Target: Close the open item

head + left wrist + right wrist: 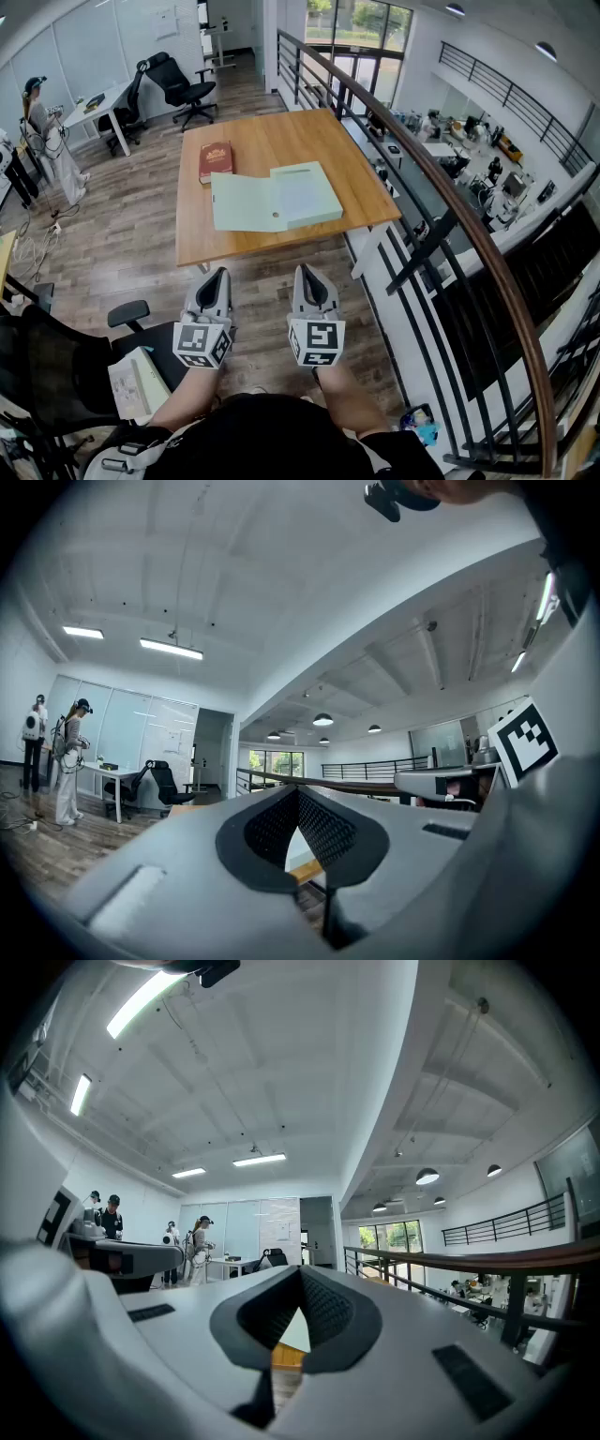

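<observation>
A pale green box file (305,192) lies open on the wooden table (281,141), its lid (246,202) folded flat to the left. Both grippers hang side by side in front of the table's near edge, apart from the file. My left gripper (220,275) is shut and holds nothing; in the left gripper view its tips (298,791) meet, with a strip of the file and table edge showing below them. The right gripper (303,272) is shut and empty too, with its jaws together (300,1275) in the right gripper view.
A red book (215,161) lies on the table left of the file. A dark railing (441,202) runs along the right side. A black chair (56,375) with a booklet (136,382) on it stands at my lower left. A person (52,141) stands by a white desk far left.
</observation>
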A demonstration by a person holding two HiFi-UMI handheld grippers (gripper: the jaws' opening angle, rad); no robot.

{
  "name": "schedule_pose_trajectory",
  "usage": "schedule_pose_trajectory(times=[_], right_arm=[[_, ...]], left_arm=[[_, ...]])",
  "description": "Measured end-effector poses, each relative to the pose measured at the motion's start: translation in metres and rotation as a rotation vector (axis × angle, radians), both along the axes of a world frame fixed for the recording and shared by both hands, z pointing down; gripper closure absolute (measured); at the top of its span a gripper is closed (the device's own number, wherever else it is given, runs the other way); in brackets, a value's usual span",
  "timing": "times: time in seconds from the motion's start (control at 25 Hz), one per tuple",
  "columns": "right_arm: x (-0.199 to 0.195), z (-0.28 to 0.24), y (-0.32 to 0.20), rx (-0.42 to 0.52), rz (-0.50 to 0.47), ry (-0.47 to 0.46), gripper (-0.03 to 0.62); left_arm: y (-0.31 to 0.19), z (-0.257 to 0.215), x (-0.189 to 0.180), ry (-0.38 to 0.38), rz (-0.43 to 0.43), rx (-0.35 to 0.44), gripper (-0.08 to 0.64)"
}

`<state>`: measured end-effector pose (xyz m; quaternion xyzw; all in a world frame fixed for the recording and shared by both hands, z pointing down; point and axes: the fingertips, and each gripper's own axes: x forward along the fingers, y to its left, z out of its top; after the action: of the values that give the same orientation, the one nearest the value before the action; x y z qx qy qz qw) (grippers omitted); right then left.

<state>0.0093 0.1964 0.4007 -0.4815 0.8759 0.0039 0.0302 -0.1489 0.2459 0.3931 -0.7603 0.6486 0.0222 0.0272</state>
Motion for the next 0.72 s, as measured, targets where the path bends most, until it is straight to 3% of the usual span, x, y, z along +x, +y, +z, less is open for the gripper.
schedule_pose_trajectory(times=[0.72], right_arm=[[-0.030,0.022,0.007,-0.053,0.010,0.021,0.594]], left_arm=[[0.000,0.017,-0.020,0.019,0.062,-0.021,0.560]])
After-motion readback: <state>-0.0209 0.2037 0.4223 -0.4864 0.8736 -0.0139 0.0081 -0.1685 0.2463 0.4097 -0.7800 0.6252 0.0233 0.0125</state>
